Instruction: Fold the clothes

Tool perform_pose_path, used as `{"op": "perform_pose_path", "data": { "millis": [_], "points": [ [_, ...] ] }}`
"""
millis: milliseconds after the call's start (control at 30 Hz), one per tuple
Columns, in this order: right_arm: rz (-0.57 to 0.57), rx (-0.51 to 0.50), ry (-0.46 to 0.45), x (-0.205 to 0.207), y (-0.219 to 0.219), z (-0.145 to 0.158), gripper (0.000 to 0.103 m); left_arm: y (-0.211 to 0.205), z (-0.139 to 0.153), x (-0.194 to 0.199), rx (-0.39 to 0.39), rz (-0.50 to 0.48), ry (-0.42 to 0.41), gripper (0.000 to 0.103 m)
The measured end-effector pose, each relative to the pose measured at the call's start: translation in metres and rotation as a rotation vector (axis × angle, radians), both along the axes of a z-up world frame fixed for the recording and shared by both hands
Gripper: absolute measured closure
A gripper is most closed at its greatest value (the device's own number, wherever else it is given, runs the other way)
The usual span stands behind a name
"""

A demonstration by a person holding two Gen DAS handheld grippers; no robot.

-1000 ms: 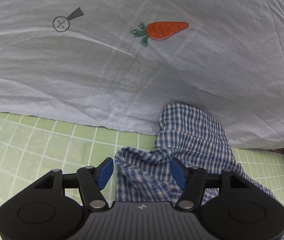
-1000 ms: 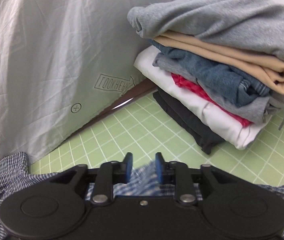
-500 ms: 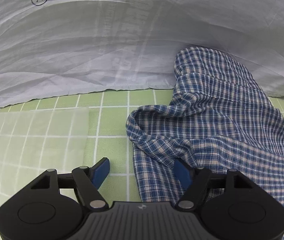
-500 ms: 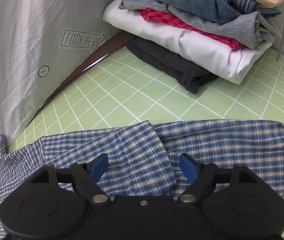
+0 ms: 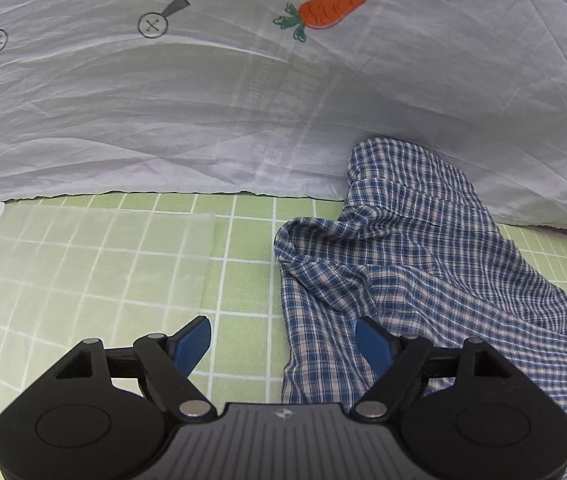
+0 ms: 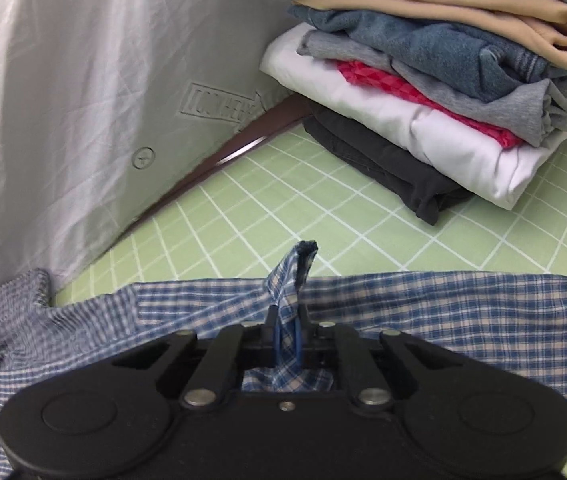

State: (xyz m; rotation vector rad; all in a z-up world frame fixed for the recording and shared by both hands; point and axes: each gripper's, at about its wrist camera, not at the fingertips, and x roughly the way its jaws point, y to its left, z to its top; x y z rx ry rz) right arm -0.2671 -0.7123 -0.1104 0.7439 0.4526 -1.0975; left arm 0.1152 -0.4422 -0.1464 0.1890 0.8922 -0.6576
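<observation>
**Right gripper pinches the checked shirt; left stands ready at its edge**

A blue-and-white checked shirt (image 6: 423, 320) lies spread and rumpled on the green grid mat (image 6: 283, 208), near the mat's back edge where a pale printed sheet (image 5: 163, 120) hangs. One crumpled end of it rides up against that sheet.

The right gripper (image 6: 286, 334) is closing on a fold of the shirt: its jaws are nearly together, and a small peak of cloth stands up between them. The left gripper (image 5: 283, 344) is opening wide and grips nothing; the shirt's side edge passes between its fingers, one blue pad (image 5: 373, 346) over the cloth, the other over bare mat.

The fabric looks thin, light and limp. It will probably sag and bunch unless held at two well-separated points, so a seam, hem or corner seems the better hold than loose mid-cloth.

A stack of folded clothes (image 6: 443, 92) sits at the mat's far right corner.
</observation>
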Motion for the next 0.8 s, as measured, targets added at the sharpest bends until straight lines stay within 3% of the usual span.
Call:
{"op": "perform_pose_path", "data": {
  "millis": [100, 267, 367, 467, 500, 533, 600, 700, 733, 800],
  "points": [
    [0.101, -0.060, -0.057, 0.011, 0.023, 0.026, 0.096, 0.031, 0.011, -0.024, -0.035, 0.022, -0.006, 0.022],
    [0.379, -0.097, -0.106, 0.050, 0.084, 0.054, 0.096, 0.084, 0.018, -0.064, -0.076, 0.062, 0.012, 0.021],
    [0.528, -0.053, -0.080, 0.072, 0.132, 0.054, 0.096, 0.110, 0.016, -0.085, -0.079, 0.078, 0.035, 0.021],
    [0.613, 0.002, 0.003, 0.084, 0.183, 0.040, 0.087, 0.129, 0.016, -0.104, -0.068, 0.066, 0.046, 0.021],
    [0.622, 0.019, 0.020, 0.083, 0.197, 0.036, 0.073, 0.135, 0.016, -0.110, -0.061, 0.060, 0.047, 0.021],
    [0.612, 0.029, 0.024, 0.078, 0.207, 0.034, 0.050, 0.140, 0.016, -0.116, -0.055, 0.052, 0.047, 0.021],
    [0.594, 0.044, 0.031, 0.067, 0.226, 0.031, 0.024, 0.149, 0.017, -0.126, -0.051, 0.039, 0.051, 0.021],
    [0.542, -0.007, 0.052, 0.037, 0.231, 0.033, 0.014, 0.155, 0.016, -0.140, -0.058, 0.032, 0.063, 0.021],
    [0.513, -0.030, 0.062, 0.028, 0.230, 0.034, 0.003, 0.155, 0.015, -0.145, -0.064, 0.032, 0.070, 0.021],
    [0.456, -0.077, 0.083, 0.009, 0.230, 0.036, 0.000, 0.150, 0.012, -0.154, -0.072, 0.021, 0.082, 0.021]
  ]
}}
